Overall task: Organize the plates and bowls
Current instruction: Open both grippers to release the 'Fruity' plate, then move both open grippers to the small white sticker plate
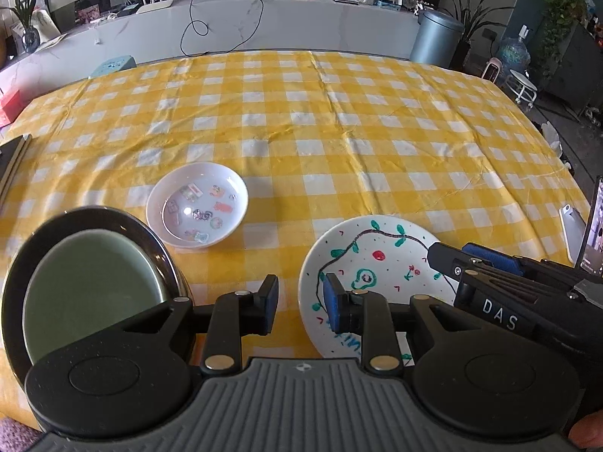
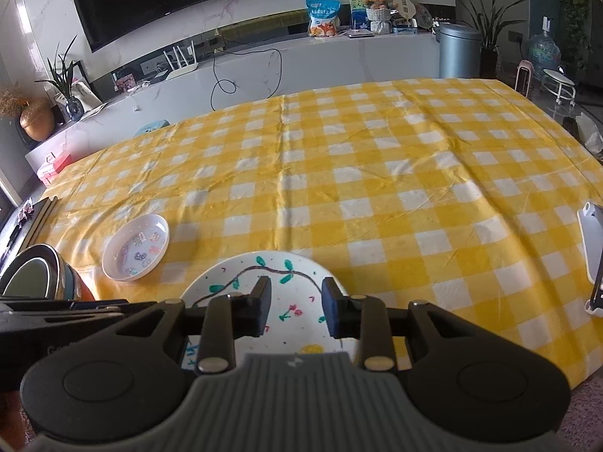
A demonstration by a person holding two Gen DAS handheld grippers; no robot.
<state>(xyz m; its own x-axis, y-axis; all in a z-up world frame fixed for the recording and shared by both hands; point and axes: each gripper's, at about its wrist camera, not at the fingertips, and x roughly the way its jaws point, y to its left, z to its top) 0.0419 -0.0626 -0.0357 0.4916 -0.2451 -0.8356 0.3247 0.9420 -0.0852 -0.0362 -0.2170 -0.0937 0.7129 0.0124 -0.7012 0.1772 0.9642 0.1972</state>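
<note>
A white plate [image 1: 377, 263] painted with green vines and red flowers lies near the front edge of the table. My left gripper [image 1: 301, 301] hovers open over its left rim, with nothing between the blue pads. My right gripper [image 2: 296, 307] is open above the same plate [image 2: 294, 275], its pads clear of it; in the left wrist view its fingers [image 1: 444, 260] reach in over the plate's right rim. A shallow pinkish bowl [image 1: 198, 205] with stickers inside sits further back on the left. A stack of dark bowls [image 1: 86, 286] with a green inside stands tilted at the near left.
A yellow checked cloth [image 1: 339, 132] covers the whole table. A phone on a stand [image 2: 591, 248] is at the right edge. Dark flat items [image 1: 15, 158] lie at the left edge. Beyond the table stand a long counter and a metal bin [image 1: 437, 37].
</note>
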